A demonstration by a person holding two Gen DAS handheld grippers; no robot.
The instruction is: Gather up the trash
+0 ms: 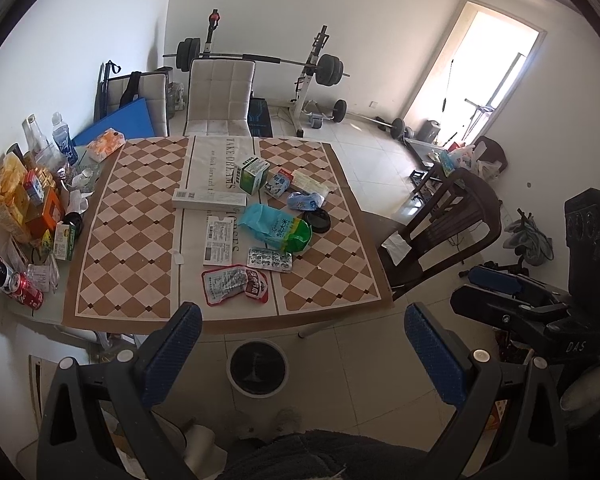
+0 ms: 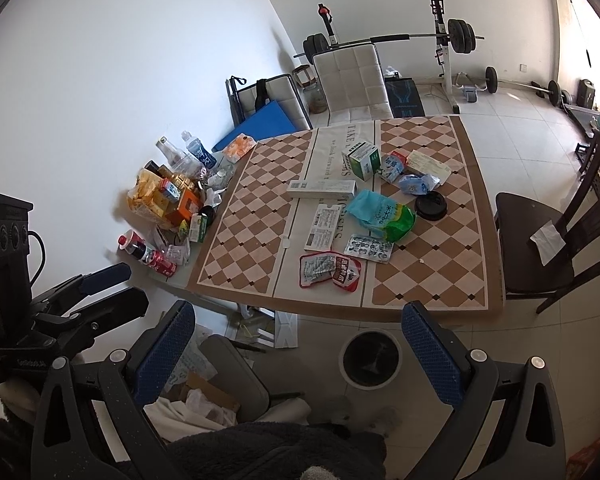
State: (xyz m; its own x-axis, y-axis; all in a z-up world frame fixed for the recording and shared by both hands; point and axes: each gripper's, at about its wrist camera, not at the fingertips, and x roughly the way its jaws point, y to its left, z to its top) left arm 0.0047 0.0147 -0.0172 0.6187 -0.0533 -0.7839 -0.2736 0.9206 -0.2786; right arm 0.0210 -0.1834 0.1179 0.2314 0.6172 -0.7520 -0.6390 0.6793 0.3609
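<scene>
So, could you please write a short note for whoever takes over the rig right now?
Left gripper: open, empty, held off the table's near edge.
Right gripper: open, empty, same height.
Bin stands on the floor by the near edge; it looks empty.
Trash on the tablecloth: red wrapper, blister pack, green-blue bag, black lid, long white box, green carton.
Done: apparently nothing.
Left: everything; the red wrapper lies nearest.

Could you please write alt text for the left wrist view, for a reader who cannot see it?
The open left hand-held gripper hovers short of a checkered table strewn with trash: a red wrapper, a green-blue bag, and a white box. A round bin stands on the floor below.
</scene>
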